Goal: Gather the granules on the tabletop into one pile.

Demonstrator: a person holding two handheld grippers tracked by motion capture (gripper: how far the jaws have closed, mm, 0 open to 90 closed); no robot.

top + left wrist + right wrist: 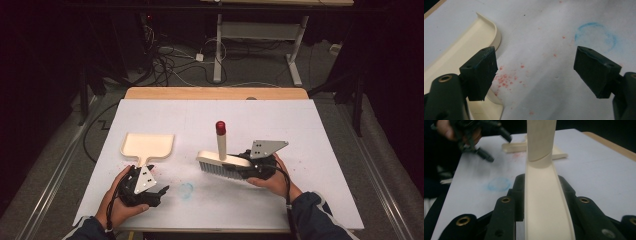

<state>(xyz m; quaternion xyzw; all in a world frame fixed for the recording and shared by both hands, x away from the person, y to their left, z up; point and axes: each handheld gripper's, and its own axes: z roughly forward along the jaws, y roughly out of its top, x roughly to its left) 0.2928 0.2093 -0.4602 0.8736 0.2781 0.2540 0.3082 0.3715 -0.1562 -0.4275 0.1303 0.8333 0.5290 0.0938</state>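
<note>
A: Status of the left side of the table (320, 150)?

B: The cream dustpan (148, 146) lies flat on the white surface, pan end away from the person, short handle pointing back toward the left tongs (159, 192). The left tongs sit just behind that handle, held low in the left hand (117, 202). In the left gripper view the two jaws stand wide apart with nothing between them; the dustpan (461, 50) rim lies beside one jaw, not gripped.

A: Surface condition between the two tools?

B: Small red crumbs (505, 78) are scattered on the table just beside the dustpan rim. A faint blue ring mark (186, 190) sits near the front edge, between the two hands.

A: Status of the right side?

B: The right tongs (245, 165) are clamped on the cream body of the hand brush (222, 162). In the right gripper view both jaws press flat against the sides of the brush (544, 202) body. The brush is held above the table, bristles (222, 171) facing down and toward the person, its handle rising upright and ending in a red cap (220, 127). The right hand (272, 182) holds the tool from behind. Brush and dustpan are near each other but apart.
</note>
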